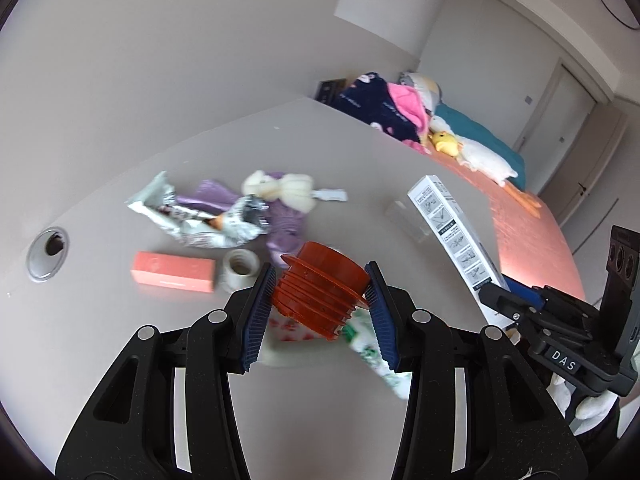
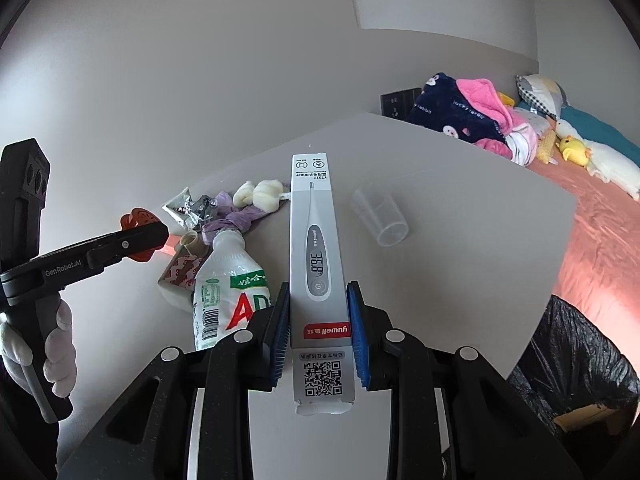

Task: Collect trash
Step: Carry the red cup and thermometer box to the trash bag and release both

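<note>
My left gripper [image 1: 320,292] is shut on a ribbed red plastic cap [image 1: 322,290], held above the grey table [image 1: 120,320]; the same cap [image 2: 138,216] shows at the left of the right wrist view. My right gripper [image 2: 318,320] is shut on a long white thermometer box [image 2: 318,248], also lifted off the table; that box [image 1: 452,232] appears at the right of the left wrist view. Below lie a crumpled silver wrapper [image 1: 200,220], purple plastic [image 1: 280,216], a white drink bottle [image 2: 224,280] and a clear plastic cup [image 2: 382,216].
A pink box [image 1: 174,272] and a roll of tape [image 1: 239,266] lie beside a cable hole [image 1: 48,254]. A bin with a black bag [image 2: 572,380] stands beyond the table's right edge. Behind it is a bed [image 2: 600,232] with blankets and plush toys.
</note>
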`<act>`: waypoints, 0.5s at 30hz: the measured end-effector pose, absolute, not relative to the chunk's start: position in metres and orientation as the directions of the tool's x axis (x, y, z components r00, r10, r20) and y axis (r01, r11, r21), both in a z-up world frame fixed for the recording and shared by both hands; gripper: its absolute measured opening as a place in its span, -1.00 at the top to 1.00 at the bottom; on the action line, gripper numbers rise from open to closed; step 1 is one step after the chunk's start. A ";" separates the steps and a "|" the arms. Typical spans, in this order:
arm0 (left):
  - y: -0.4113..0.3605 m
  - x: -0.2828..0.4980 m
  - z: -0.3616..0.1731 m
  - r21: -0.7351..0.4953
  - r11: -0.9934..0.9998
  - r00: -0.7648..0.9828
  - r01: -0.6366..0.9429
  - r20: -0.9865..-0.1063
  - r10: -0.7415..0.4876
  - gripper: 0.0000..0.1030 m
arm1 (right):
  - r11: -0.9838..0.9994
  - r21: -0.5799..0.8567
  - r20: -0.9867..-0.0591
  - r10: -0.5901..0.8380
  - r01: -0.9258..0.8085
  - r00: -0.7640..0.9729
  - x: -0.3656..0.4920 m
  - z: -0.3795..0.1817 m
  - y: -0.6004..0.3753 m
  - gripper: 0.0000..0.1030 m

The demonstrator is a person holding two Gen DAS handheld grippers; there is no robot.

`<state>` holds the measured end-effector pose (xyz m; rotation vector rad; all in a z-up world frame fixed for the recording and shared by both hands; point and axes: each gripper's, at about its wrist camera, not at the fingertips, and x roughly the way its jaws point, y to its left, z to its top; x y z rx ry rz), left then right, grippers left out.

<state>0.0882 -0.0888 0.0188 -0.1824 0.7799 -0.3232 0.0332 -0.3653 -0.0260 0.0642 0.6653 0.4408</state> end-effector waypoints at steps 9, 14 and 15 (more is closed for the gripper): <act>-0.144 0.086 0.021 -0.288 0.900 0.618 0.326 -0.656 -0.434 0.13 | 0.930 0.212 -0.571 0.367 -0.300 0.735 0.013 -0.024 -0.409 0.44; -0.170 0.080 0.022 -0.288 0.879 0.593 0.380 -0.654 -0.470 0.13 | 0.940 0.220 -0.568 0.341 -0.260 0.749 0.003 -0.026 -0.430 0.44; -0.174 0.078 0.022 -0.288 0.875 0.588 0.388 -0.654 -0.476 0.13 | 0.941 0.222 -0.568 0.337 -0.254 0.751 0.003 -0.026 -0.434 0.44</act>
